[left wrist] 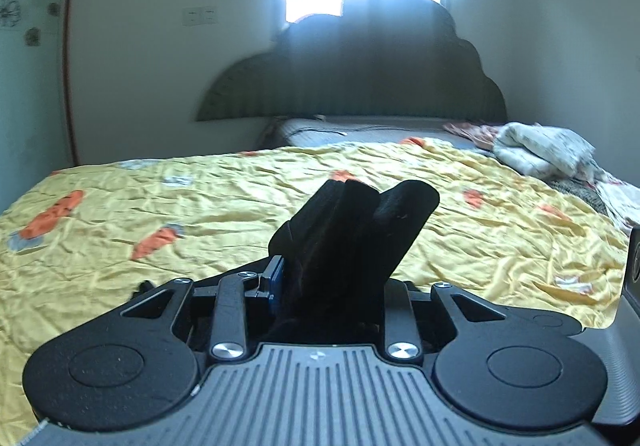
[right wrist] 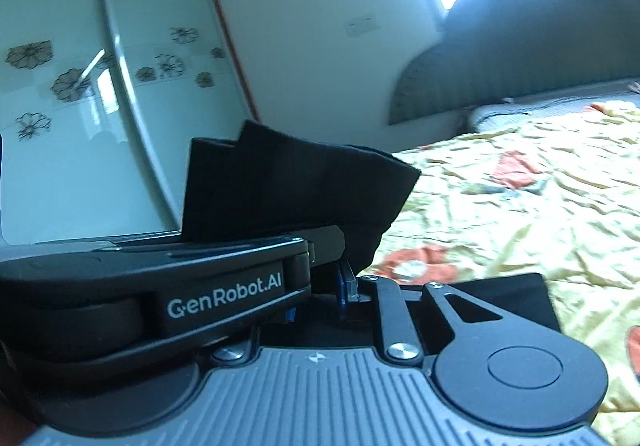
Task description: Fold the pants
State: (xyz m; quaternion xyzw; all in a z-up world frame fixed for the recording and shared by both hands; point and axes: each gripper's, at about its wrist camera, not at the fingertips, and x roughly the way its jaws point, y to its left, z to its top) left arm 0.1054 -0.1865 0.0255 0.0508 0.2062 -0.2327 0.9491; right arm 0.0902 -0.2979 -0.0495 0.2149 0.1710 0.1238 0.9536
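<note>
Left gripper [left wrist: 340,246] and right gripper [right wrist: 352,266] each stand nearly closed on bunched black pants [left wrist: 352,214], held above the yellow bedspread [left wrist: 200,198]. Step in hand appears to be carrying the fabric over. The next move calls for laying it flat on the bedspread.

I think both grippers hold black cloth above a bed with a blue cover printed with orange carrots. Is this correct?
Not quite: the cover is yellow, not blue. The left wrist view shows the yellow cover with orange carrots under the left gripper and its black pants. The right gripper also holds black cloth.
</note>
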